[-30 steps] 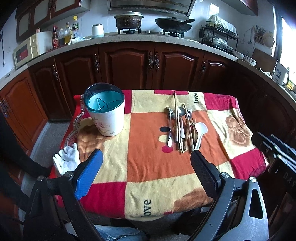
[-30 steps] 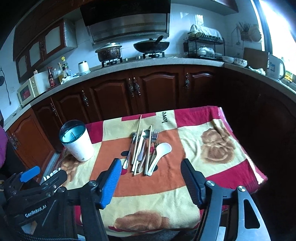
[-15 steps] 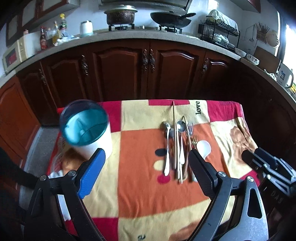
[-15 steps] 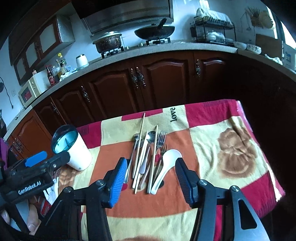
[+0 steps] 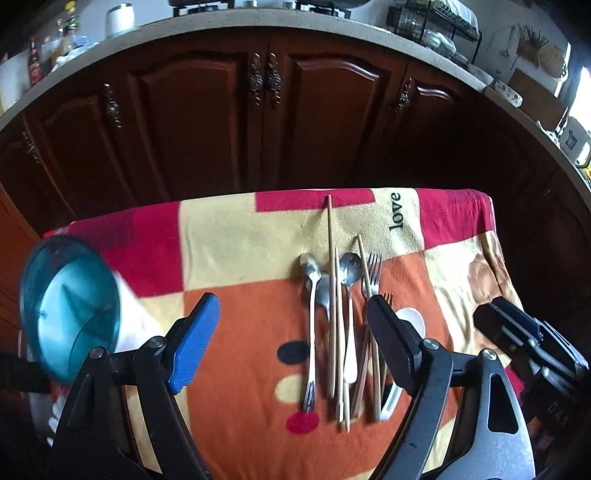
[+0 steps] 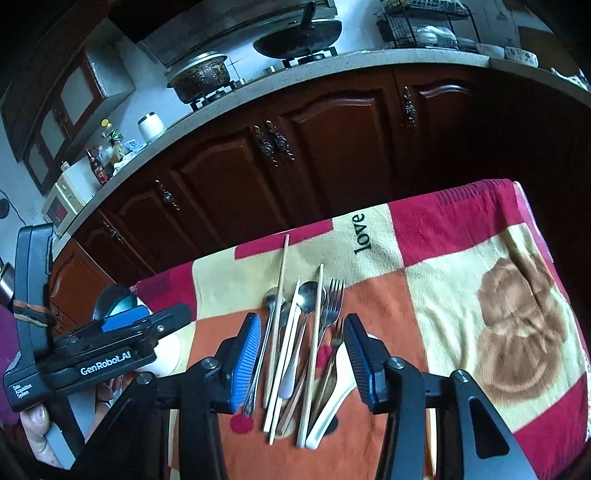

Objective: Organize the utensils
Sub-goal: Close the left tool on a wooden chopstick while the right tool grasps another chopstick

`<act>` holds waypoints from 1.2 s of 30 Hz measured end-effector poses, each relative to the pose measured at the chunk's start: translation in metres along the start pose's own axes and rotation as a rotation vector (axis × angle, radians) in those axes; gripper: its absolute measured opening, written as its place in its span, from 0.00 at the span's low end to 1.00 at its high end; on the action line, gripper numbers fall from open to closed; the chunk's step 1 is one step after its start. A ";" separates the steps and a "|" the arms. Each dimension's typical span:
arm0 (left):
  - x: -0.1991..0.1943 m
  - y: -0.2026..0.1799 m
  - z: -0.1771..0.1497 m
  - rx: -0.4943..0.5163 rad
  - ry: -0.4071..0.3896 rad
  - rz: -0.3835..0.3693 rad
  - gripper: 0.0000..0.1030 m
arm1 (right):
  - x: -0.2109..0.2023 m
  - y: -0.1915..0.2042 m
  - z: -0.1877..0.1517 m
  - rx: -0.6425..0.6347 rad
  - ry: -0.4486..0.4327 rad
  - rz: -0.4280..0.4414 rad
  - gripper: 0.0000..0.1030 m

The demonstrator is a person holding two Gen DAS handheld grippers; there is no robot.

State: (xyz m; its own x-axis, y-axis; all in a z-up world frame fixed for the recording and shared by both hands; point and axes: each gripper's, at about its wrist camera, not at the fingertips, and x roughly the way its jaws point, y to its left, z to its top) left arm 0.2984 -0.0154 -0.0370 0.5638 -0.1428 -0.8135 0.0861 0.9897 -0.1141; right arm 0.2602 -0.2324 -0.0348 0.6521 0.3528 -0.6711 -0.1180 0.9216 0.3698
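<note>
- A home kitchen, built round a long curved countertop [image 6: 332, 64] that serves as the landmark here.
- On the countertop a gas stove carries a dark wok [image 6: 299, 35] and, to its left, a lidded pot [image 6: 197, 75].
- Further left along the countertop stand bottles [image 6: 107, 155] and a microwave [image 6: 64, 201].
- At the countertop's right end sits a wire dish rack [image 6: 421, 26] with dishes.
- Below the countertop run dark wooden cabinet doors [image 5: 258, 122] with ornate metal handles.
- Above the countertop hang wall cupboards [image 6: 74, 99] with glass panels.
- In front of the countertop, a table under a checked blanket [image 6: 461, 266] bearing the word "love".
</note>
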 end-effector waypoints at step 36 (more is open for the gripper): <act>0.155 -0.028 0.080 0.015 0.166 -0.003 0.05 | 0.132 -0.052 0.018 0.031 0.191 0.047 0.50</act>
State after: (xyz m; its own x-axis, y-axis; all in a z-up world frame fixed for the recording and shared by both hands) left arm 0.4492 -0.0655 -0.1148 0.4205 -0.1415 -0.8962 0.1006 0.9889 -0.1089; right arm 0.3660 -0.2364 -0.1310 0.4921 0.4226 -0.7611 -0.1197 0.8988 0.4217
